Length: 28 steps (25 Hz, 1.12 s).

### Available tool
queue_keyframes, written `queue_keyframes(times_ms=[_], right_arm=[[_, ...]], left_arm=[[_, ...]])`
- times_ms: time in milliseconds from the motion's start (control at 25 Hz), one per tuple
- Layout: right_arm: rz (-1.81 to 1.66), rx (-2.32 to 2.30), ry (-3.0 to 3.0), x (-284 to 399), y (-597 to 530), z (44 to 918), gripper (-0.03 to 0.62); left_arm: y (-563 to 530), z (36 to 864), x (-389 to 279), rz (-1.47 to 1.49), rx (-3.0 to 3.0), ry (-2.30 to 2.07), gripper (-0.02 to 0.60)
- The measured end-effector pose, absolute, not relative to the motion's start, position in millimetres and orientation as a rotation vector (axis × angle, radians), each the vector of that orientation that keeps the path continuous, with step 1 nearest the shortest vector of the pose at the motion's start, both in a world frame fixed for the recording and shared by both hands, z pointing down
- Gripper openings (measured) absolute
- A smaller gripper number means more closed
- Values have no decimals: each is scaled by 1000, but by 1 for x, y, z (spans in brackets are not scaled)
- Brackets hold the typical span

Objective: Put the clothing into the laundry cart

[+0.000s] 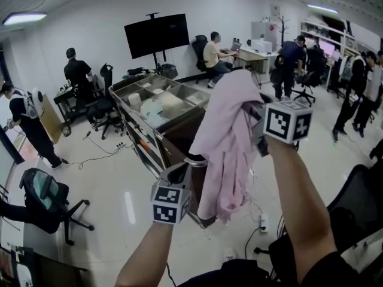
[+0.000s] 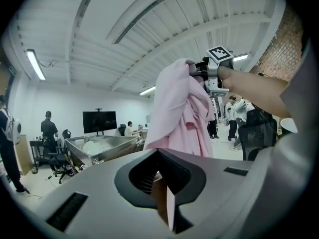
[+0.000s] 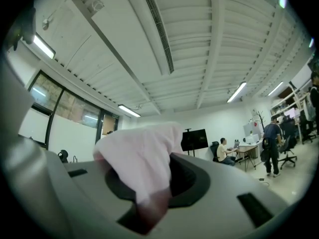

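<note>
Office: laundry cart [image 1: 133, 119] holds pale laundry [image 1: 161, 107]; right gripper [image 1: 256, 121], left gripper [image 1: 182, 172] jaws both pinch pink garment [image 1: 224, 136].

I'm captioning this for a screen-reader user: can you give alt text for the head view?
A pink garment hangs in mid-air, gripped near its top by the right tool and at a lower edge by the left tool. Behind it stands a metal laundry cart, with several people farther back.

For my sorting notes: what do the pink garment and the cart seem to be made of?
Pink garment: soft matte cloth, perhaps cotton; it hangs in limp folds. Laundry cart: bare metal, probably steel; grey rim with a dull sheen.
</note>
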State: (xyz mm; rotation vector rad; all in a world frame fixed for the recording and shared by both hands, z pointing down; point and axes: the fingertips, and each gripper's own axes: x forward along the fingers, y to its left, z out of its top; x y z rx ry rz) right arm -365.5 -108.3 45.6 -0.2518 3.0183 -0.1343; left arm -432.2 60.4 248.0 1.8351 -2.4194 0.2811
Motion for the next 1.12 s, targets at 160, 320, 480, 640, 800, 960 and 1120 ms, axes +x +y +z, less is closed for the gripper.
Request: queue_keyframes(times_ms=[160,320,480,640,800,960,1120], right_arm=[[-161,-197,3035,-408,-132,56,115],[-177,-146,3068,-454,-165,67,117],[-187,-76,3128,-505,-198,85,117],[-159,-10,3213,-551,-221,117,117],[-175,58,3284,-591,-239,154,117],[-227,117,3334,-615,-252,188,120],[-264,166,3395,-631,-260,216,124]], left_arm=[[42,245,-457,300,1793,-2452,0],[16,242,-485,308,1726,-2497,0],[-13,244,-511,316,1643,-2535,0],[-37,251,-533,322,1553,-2564,0],[-55,254,-553,305,1476,-2604,0],[-66,256,-565,299,1416,-2632,0],[-71,262,-575,325,1382,-2635,0]])
